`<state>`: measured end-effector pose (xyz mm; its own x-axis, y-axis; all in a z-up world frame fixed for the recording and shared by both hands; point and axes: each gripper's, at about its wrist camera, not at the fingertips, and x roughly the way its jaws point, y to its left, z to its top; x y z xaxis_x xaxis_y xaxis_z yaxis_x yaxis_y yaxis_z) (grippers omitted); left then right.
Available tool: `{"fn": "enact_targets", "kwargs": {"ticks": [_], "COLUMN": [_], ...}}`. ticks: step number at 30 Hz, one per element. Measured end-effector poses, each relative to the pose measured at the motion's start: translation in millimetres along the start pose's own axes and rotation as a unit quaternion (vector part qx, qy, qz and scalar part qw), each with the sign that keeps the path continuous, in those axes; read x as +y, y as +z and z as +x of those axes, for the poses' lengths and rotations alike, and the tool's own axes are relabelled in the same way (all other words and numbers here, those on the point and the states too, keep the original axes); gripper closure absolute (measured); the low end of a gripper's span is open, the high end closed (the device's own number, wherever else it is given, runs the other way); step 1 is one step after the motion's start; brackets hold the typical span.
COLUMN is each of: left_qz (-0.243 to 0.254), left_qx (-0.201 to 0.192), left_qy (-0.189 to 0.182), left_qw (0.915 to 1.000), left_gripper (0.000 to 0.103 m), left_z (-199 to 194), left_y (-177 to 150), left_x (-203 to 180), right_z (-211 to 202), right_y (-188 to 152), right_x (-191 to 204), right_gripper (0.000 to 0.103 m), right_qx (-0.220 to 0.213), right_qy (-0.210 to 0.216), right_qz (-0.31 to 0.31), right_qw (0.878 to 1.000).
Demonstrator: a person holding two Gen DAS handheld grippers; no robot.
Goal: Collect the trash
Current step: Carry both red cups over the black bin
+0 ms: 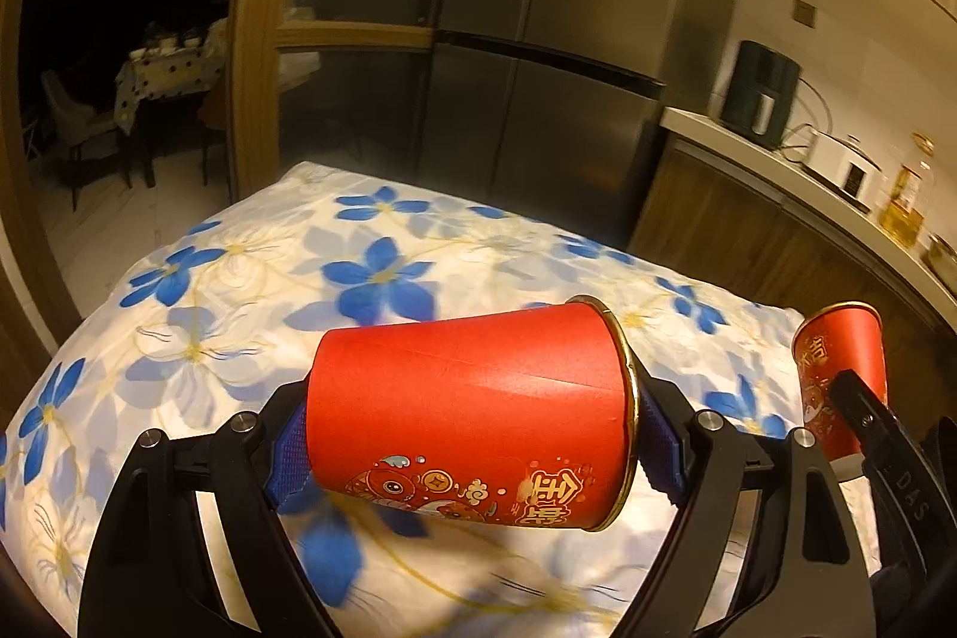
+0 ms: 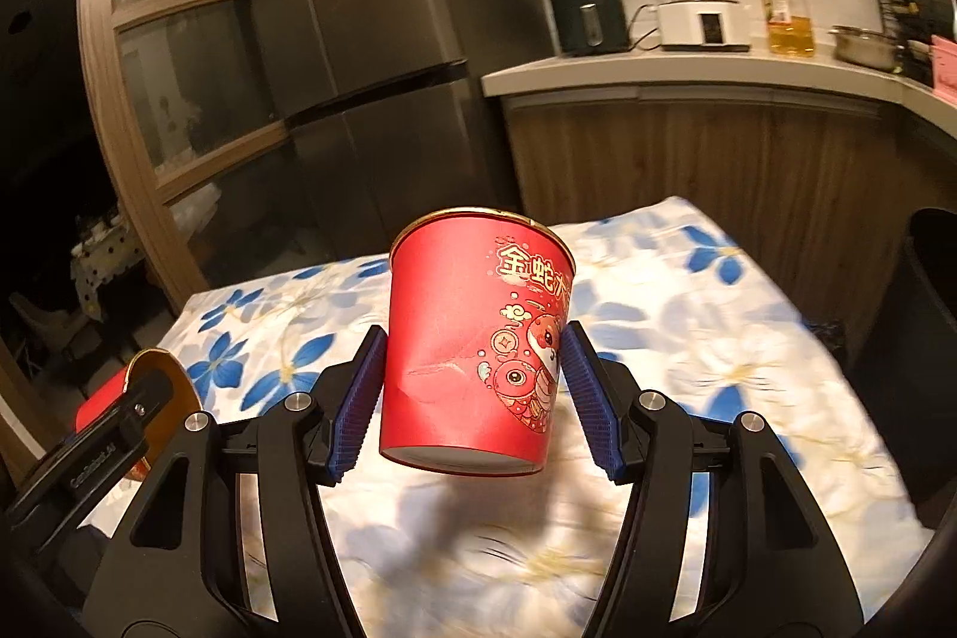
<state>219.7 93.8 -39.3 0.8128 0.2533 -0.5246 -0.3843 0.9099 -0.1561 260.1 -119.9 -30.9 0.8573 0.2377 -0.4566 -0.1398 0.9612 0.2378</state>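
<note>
My left gripper (image 1: 475, 449) is shut on a red paper cup (image 1: 466, 387) lying sideways, one pad on its base and the other on its gold rim. It hangs above the flowered tablecloth (image 1: 239, 279). My right gripper (image 2: 474, 396) is shut on a second red paper cup (image 2: 472, 327), which stands upright with a dented side, lifted off the cloth (image 2: 688, 339). In the left wrist view that second cup (image 1: 843, 369) shows at the far right. The sideways cup (image 2: 104, 399) appears at the lower left of the right wrist view.
A steel refrigerator (image 1: 538, 70) stands behind the table. A kitchen counter (image 2: 688, 70) carries an air fryer, a cooker, an oil bottle and a pot. A dark bin (image 2: 921, 339) stands right of the table. A doorway at the left leads to a dim dining room.
</note>
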Motion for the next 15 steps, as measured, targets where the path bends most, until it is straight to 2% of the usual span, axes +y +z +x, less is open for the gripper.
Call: {"fn": "enact_targets", "kwargs": {"ticks": [8, 15], "left_qz": [0.039, 0.082], "left_qx": [-0.002, -0.004], "left_qy": [-0.047, -0.114], "left_qw": [0.9982, 0.9901], "left_gripper": [0.021, 0.021], "left_z": [-20.8, -42.1], "left_y": [-12.0, -24.0], "left_x": [-61.1, -132.8], "right_z": [-47.9, -87.3], "right_y": [7.0, 9.6], "right_x": [-56.1, -117.9], "right_gripper": [0.044, 0.044], "right_qx": [-0.030, -0.057], "right_qy": [-0.039, -0.090], "right_qz": [0.019, 0.045], "right_qw": [0.999, 0.993]}}
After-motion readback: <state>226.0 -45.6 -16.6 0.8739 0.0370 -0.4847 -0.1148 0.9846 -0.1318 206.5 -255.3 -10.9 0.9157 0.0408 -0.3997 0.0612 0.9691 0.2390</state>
